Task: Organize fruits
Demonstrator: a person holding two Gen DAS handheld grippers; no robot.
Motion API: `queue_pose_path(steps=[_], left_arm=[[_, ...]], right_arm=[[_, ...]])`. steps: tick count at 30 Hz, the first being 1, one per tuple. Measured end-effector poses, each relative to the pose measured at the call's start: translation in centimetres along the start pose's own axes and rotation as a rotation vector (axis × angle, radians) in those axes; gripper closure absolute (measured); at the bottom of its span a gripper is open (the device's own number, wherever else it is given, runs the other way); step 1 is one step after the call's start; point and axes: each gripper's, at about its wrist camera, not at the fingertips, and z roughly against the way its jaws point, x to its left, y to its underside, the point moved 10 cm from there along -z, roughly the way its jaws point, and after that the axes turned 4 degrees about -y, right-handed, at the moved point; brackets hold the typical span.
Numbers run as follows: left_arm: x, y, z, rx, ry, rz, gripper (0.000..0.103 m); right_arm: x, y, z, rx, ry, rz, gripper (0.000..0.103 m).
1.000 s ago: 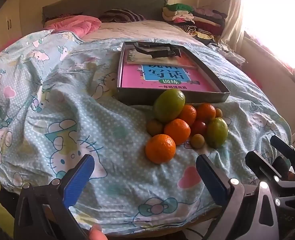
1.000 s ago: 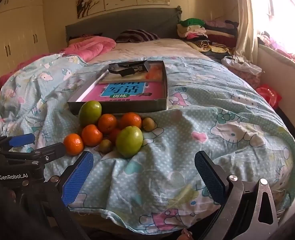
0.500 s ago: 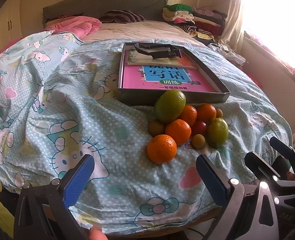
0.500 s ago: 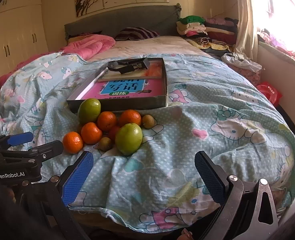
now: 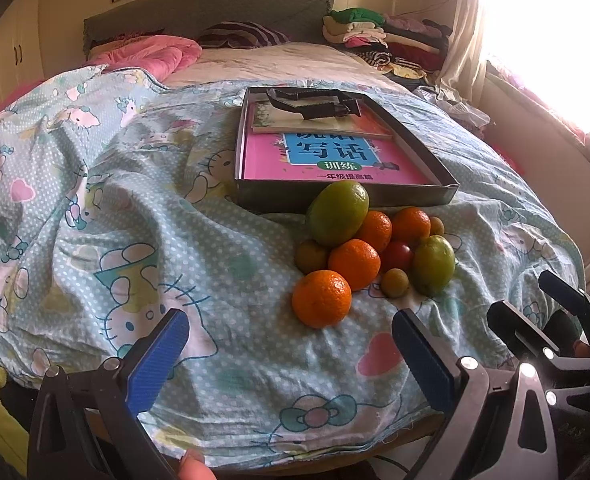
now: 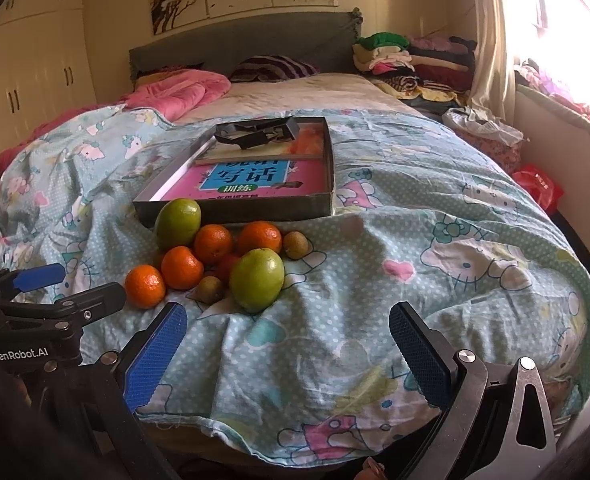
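A pile of fruit lies on the blue patterned bedspread: several oranges, nearest one (image 5: 321, 298) (image 6: 145, 286), two large green fruits (image 5: 337, 213) (image 6: 257, 279), small brown kiwis (image 5: 394, 283) and a red fruit (image 5: 397, 255). Behind it sits a shallow dark tray (image 5: 427, 196) (image 6: 239, 210) holding a pink book. My left gripper (image 5: 291, 354) is open and empty, just short of the nearest orange. My right gripper (image 6: 289, 350) is open and empty, in front of the near green fruit.
A black clip-like object (image 5: 315, 106) lies at the tray's far end. A pink quilt (image 5: 143, 52) and folded clothes (image 5: 375, 36) lie at the bed's head. The bed's front edge (image 6: 295, 432) is just below the grippers. A window is at the right.
Both grippers have crept slightly forward toward the fruit pile. The fruits and tray have not moved.
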Motion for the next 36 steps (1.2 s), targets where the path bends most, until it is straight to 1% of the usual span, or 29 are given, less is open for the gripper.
queue_pose_path(steps=[26, 31, 36], left_arm=[[0.2, -0.2, -0.3, 0.002, -0.006, -0.008, 0.001], [0.6, -0.1, -0.9, 0.015, -0.016, -0.014, 0.001], [1.1, 0.0, -2.2, 0.045, -0.013, -0.012, 0.001]], right_arm=[[-0.2, -0.1, -0.3, 0.003, 0.002, -0.002, 0.002], [-0.4, -0.2, -1.0, 0.01, 0.001, -0.006, 0.002], [-0.6, -0.6, -2.7, 0.04, -0.007, -0.011, 0.002]])
